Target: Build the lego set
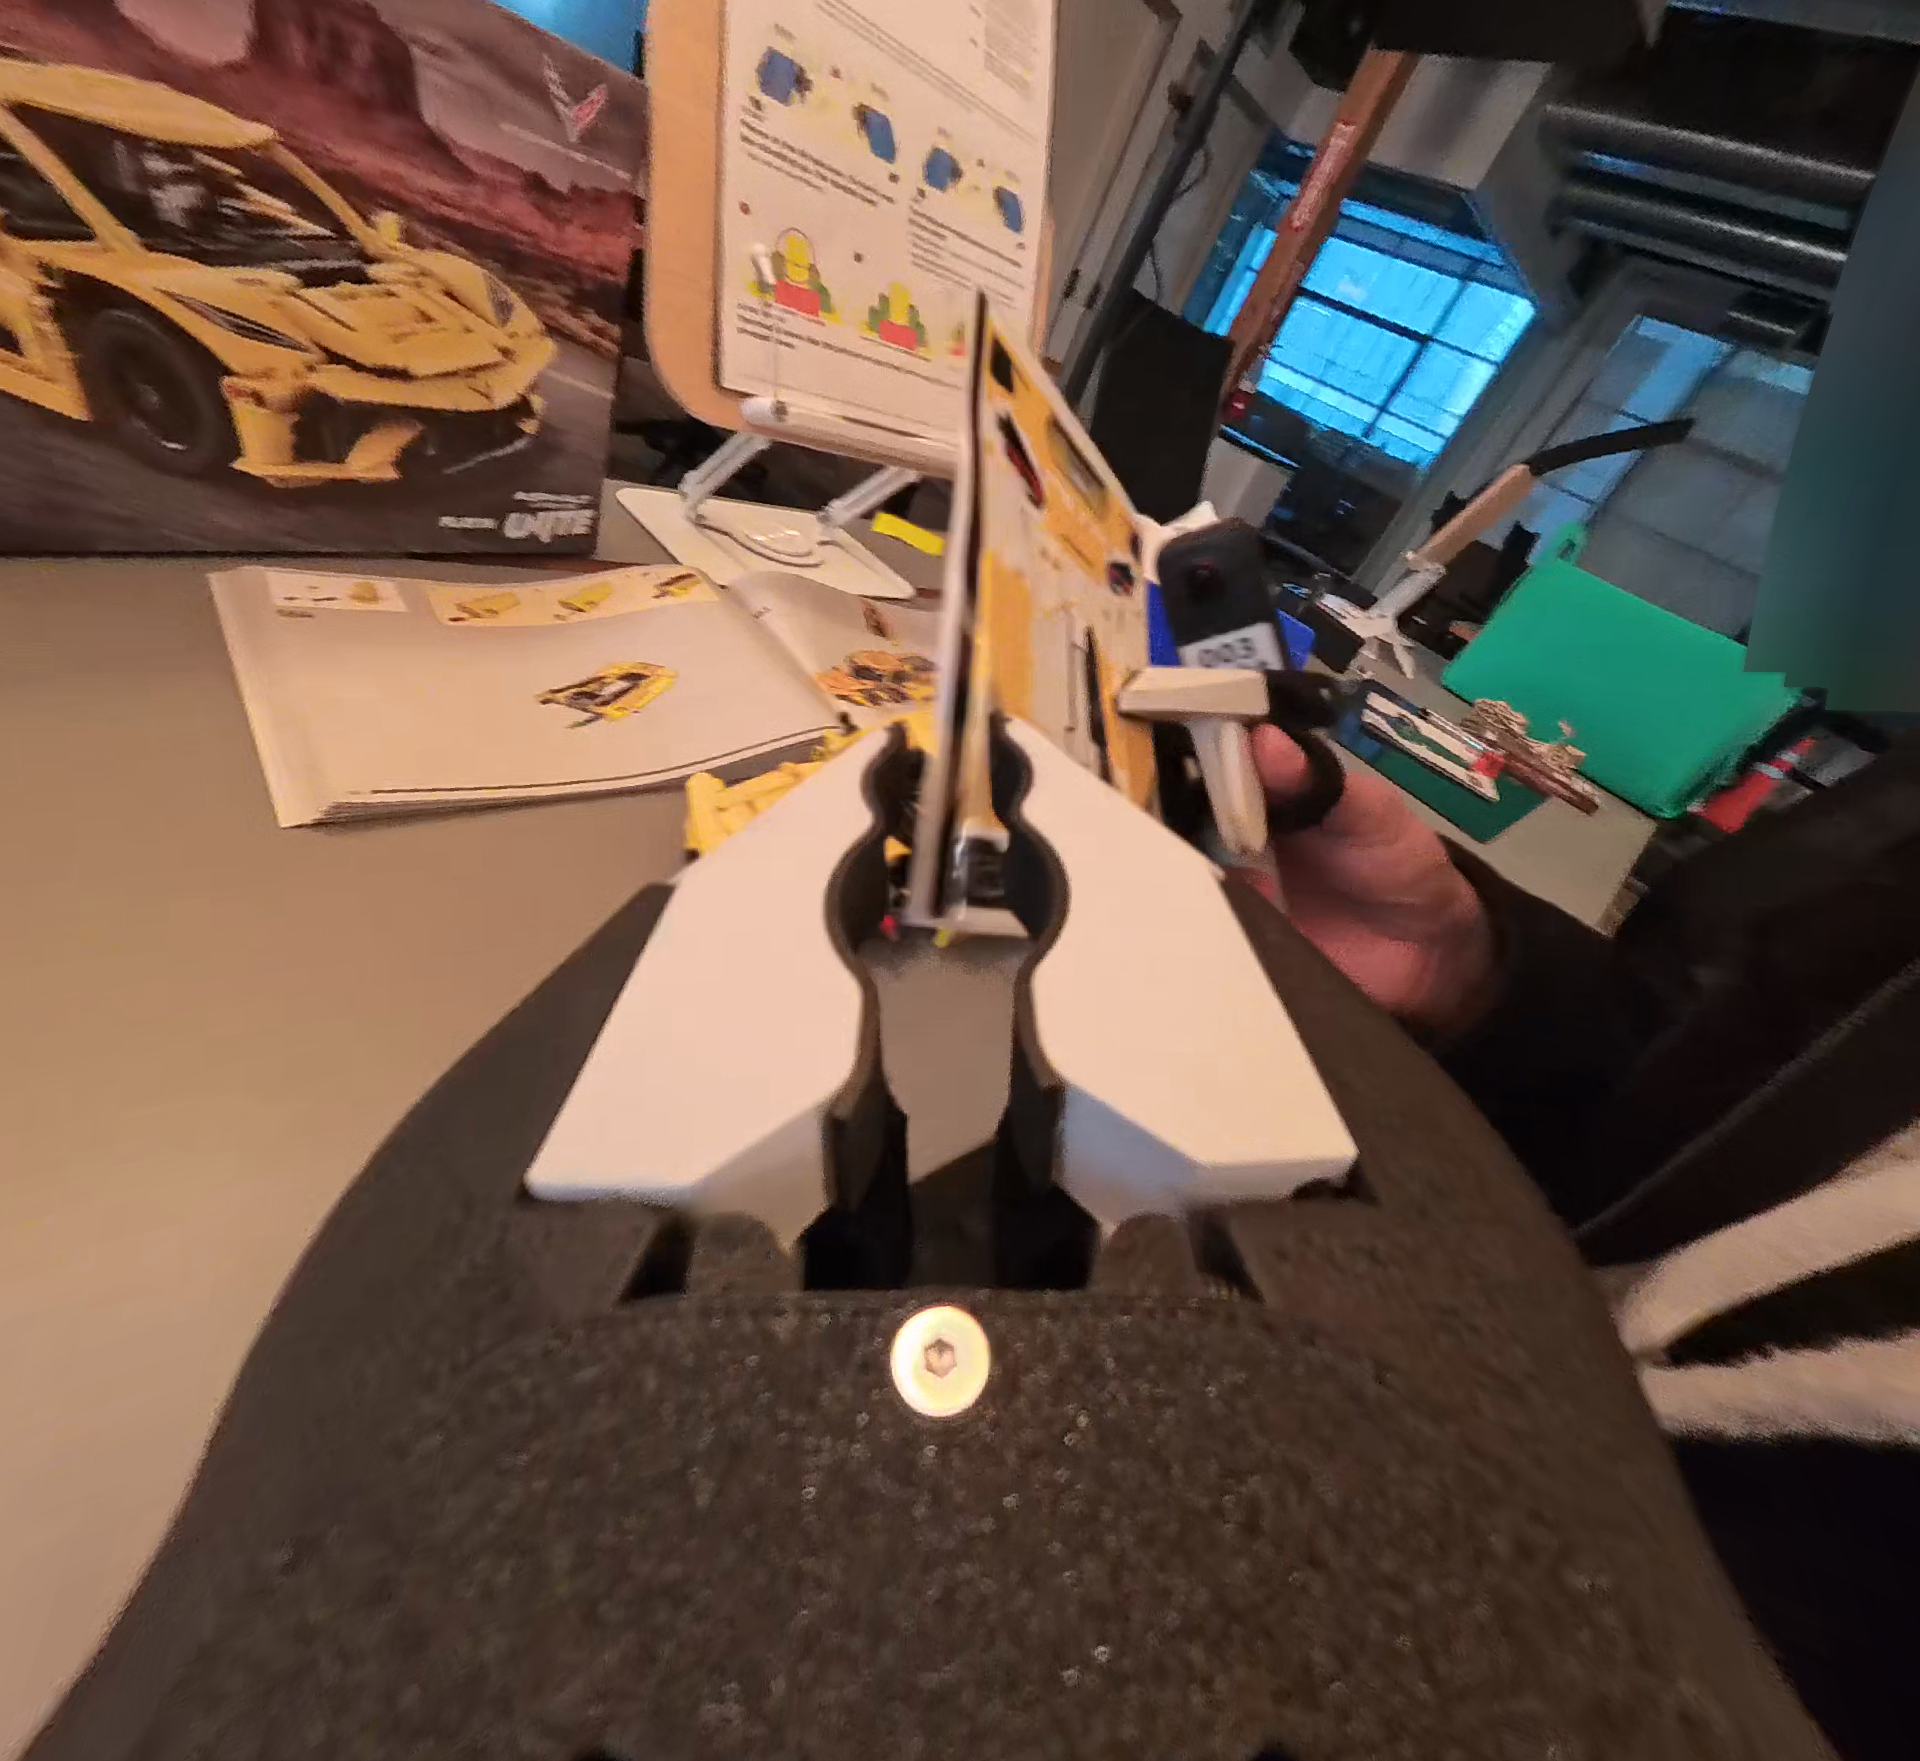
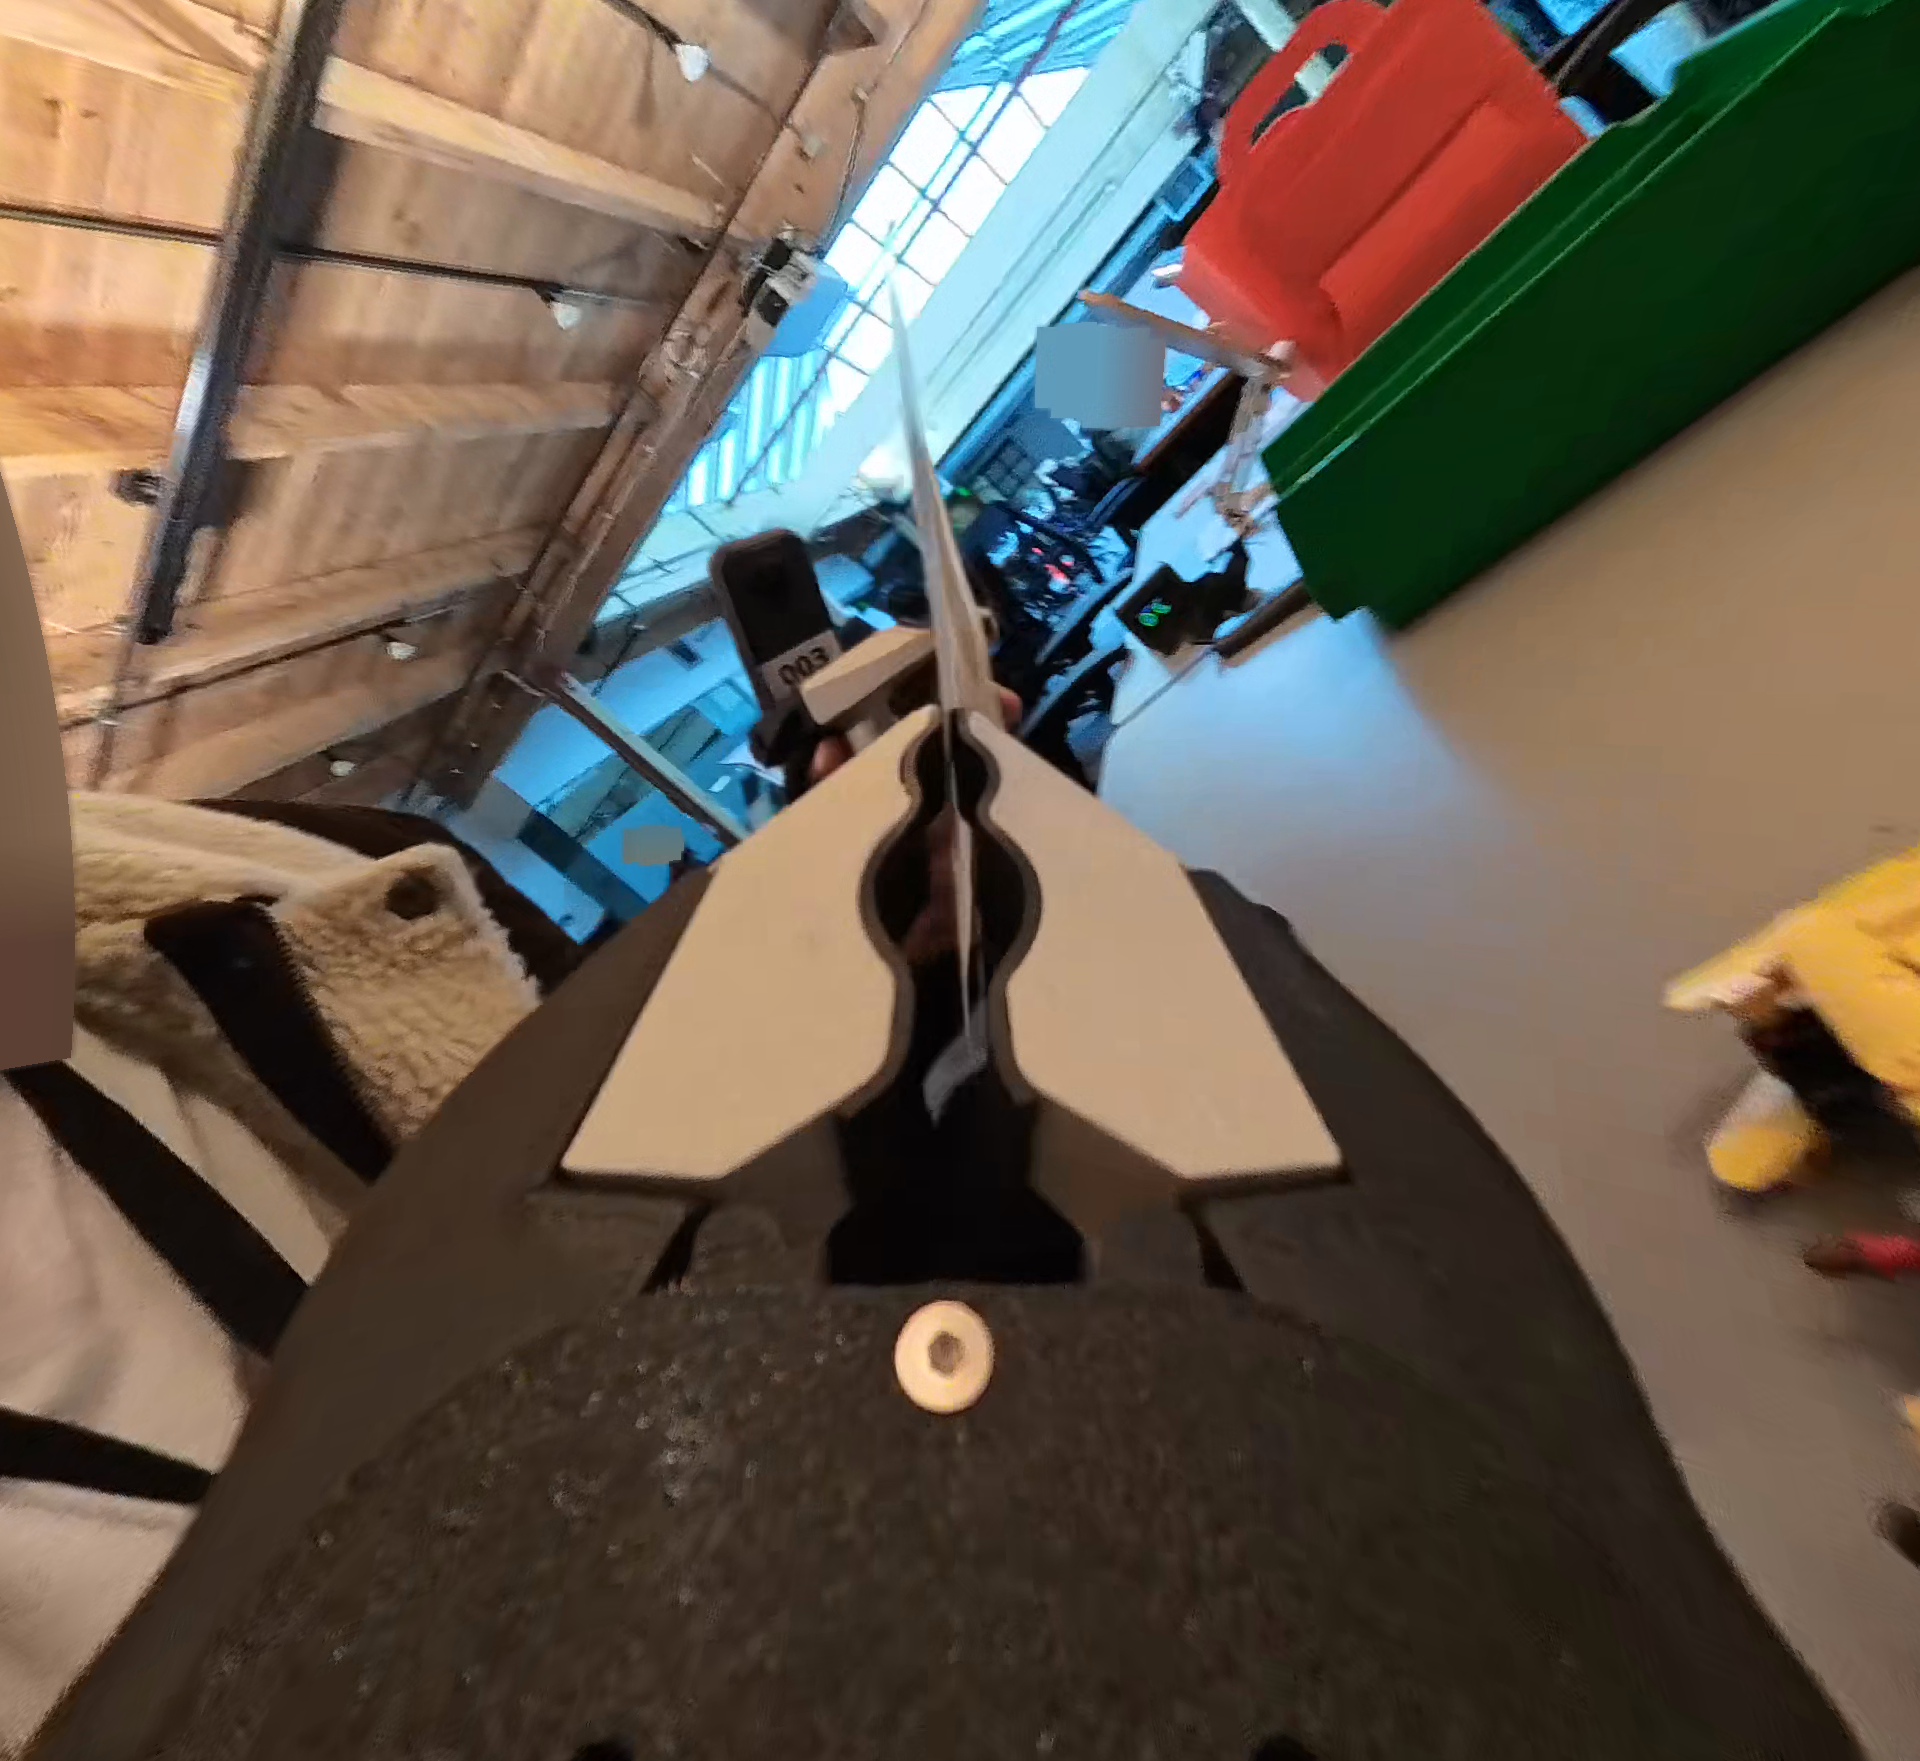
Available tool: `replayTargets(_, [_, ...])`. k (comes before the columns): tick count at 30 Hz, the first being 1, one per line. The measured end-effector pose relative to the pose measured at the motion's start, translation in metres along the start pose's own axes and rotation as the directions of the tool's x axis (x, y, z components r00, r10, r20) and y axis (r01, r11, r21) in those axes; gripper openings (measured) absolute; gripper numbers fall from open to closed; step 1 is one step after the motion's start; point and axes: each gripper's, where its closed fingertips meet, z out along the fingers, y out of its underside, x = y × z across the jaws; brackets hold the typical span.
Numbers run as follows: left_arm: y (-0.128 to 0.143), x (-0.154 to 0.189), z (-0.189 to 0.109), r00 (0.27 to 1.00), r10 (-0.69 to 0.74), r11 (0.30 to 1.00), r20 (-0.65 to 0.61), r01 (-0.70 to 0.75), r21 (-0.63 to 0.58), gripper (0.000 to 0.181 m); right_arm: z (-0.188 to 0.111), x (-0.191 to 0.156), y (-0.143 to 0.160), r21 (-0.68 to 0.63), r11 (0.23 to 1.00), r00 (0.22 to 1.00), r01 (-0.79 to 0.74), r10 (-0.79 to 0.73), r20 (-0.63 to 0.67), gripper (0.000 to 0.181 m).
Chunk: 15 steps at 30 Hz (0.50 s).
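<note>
My left gripper is shut on the lower edge of a thin yellow and white printed sheet, held upright and edge-on above the table. My right gripper touches the same sheet from the right, with a hand behind it. In the right wrist view my right gripper is shut on that sheet, seen edge-on, and the left gripper shows just beyond it. A partly built yellow lego model lies on the table under the sheet; it also shows in the right wrist view.
An open instruction booklet lies on the grey table, with the set's box behind it and a printed page on a stand. A green bin and a red bag stand at the far right. A small red piece lies near the model. About 8 cm separates my left fingertips from my right. The partly built yellow lego model is about 20 cm from both grippers' fingertips.
</note>
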Motion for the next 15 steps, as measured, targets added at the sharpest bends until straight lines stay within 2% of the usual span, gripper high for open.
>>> replayTargets(2, [-0.006, -0.013, -0.005, 0.998, -0.004, 0.999, 0.056, 0.001, 0.047, 0.028, -0.016, 0.004, -0.005, 0.000, 1.000, 0.999, 0.020, -0.020, -0.038, 0.000])
replayTargets(4, [-0.011, -0.020, -0.007, 0.998, -0.042, 0.996, 0.056, 0.037, 0.084, 0.035, -0.031, 0.005, -0.012, 0.030, 1.000, 0.999, 0.004, -0.003, -0.040, 0.000])
replayTargets(6, [-0.006, -0.010, 0.003, 0.994, -0.100, 0.993, -0.043, 0.103, 0.063, 0.042, -0.040, 0.005, -0.014, 0.037, 0.999, 0.999, -0.022, 0.023, -0.034, 0.000])
replayTargets(9, [0.014, 0.015, 0.026, 0.955, -0.206, 0.979, -0.212, 0.200, -0.047, 0.048, -0.046, -0.004, -0.015, 0.034, 0.999, 1.000, -0.002, 0.002, 0.009, 0.000])
replayTargets(14, [0.027, 0.032, 0.050, 0.853, -0.396, 0.918, -0.341, 0.377, -0.124, 0.047, -0.046, -0.007, -0.009, -0.010, 1.000, 1.000, 0.022, -0.022, 0.002, 0.000])
replayTargets(15, [0.026, 0.033, 0.050, 0.826, -0.427, 0.903, -0.367, 0.411, -0.125, 0.037, -0.046, -0.007, -0.008, -0.014, 1.000, 1.000, 0.024, -0.024, -0.002, 0.000])
